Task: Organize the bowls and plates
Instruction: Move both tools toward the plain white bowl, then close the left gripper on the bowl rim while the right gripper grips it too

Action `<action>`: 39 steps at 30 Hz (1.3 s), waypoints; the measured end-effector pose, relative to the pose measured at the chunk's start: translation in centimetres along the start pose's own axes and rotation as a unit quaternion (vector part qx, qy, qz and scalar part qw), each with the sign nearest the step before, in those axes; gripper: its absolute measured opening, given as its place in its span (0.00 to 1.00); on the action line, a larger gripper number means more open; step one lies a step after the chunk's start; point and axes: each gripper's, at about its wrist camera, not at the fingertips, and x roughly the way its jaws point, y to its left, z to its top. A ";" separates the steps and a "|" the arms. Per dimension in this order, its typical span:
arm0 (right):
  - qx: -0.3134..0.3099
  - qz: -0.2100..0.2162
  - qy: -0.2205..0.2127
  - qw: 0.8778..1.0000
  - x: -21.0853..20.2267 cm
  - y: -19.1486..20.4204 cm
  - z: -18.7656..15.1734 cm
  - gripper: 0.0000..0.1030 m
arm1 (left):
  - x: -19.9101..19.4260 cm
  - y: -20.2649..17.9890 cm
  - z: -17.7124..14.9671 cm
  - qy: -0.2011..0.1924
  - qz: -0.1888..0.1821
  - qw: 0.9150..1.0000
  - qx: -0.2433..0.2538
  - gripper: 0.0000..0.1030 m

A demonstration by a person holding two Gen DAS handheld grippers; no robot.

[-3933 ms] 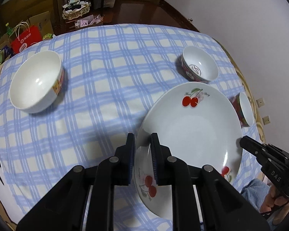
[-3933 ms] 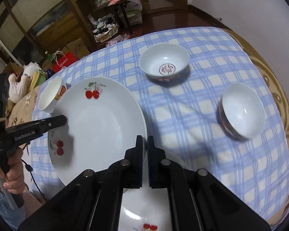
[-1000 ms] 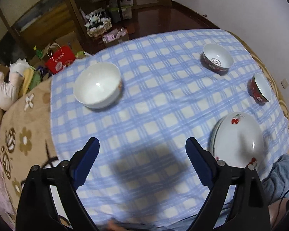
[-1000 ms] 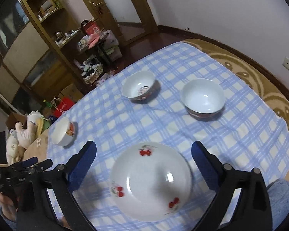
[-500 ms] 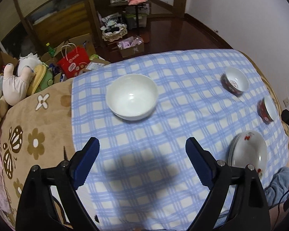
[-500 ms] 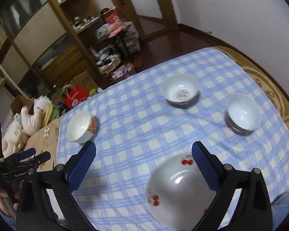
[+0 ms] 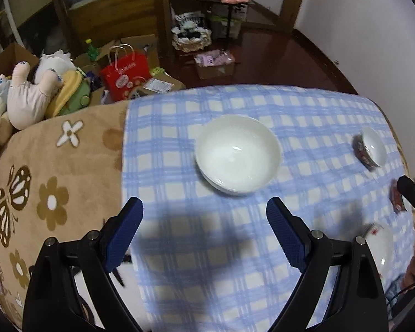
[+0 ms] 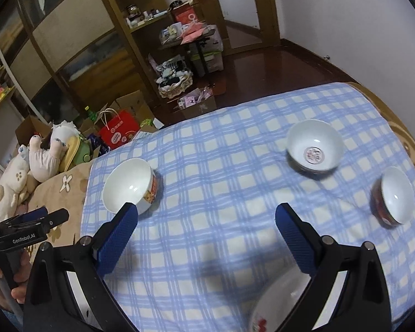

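My left gripper [image 7: 204, 232] is open and empty, held above the blue checked cloth [image 7: 207, 262], with a large white bowl [image 7: 237, 153] just beyond its fingertips. My right gripper [image 8: 206, 238] is open and empty over the cloth [image 8: 207, 235]. The same white bowl [image 8: 129, 188] sits ahead left of it. A bowl with a red mark inside [image 8: 314, 148] and a red-sided bowl [image 8: 392, 196] sit to the right. The cherry plates [image 8: 279, 304] lie under the right finger, also at the left view's right edge [image 7: 379, 244].
The table's left part is covered by a brown flowered blanket [image 7: 49, 171]. Plush toys [image 7: 27, 94], a red bag [image 7: 124, 74] and boxes lie on the floor beyond the table. Wooden shelves [image 8: 152, 27] stand behind. The small bowls [image 7: 372, 149] sit far right.
Both grippers opened after setting the cherry plates down and pulled back. The left gripper has swung left toward the large white bowl; the right view now looks further left across the table.
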 end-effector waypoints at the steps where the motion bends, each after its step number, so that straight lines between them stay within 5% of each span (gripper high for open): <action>1: -0.003 0.004 0.003 1.000 0.6 0.3 0.3 1.00 | 0.5 0.2 0.3 0.001 0.001 1.000 -0.001 0.87; 22: -0.048 0.045 0.064 0.996 14.4 5.8 2.9 1.00 | 12.0 3.6 3.5 0.068 -0.034 0.995 -0.072 0.87; 31: -0.027 0.051 0.096 0.994 18.5 6.9 2.2 0.94 | 14.9 2.4 3.6 0.087 0.007 0.995 -0.044 0.87; 34: -0.024 0.057 0.102 0.993 19.2 7.3 1.9 0.94 | 16.1 2.4 3.4 0.107 0.005 0.993 -0.051 0.72; 39: -0.023 0.035 0.128 0.991 20.4 7.7 1.5 0.69 | 17.4 3.5 2.9 0.121 -0.008 0.988 -0.101 0.63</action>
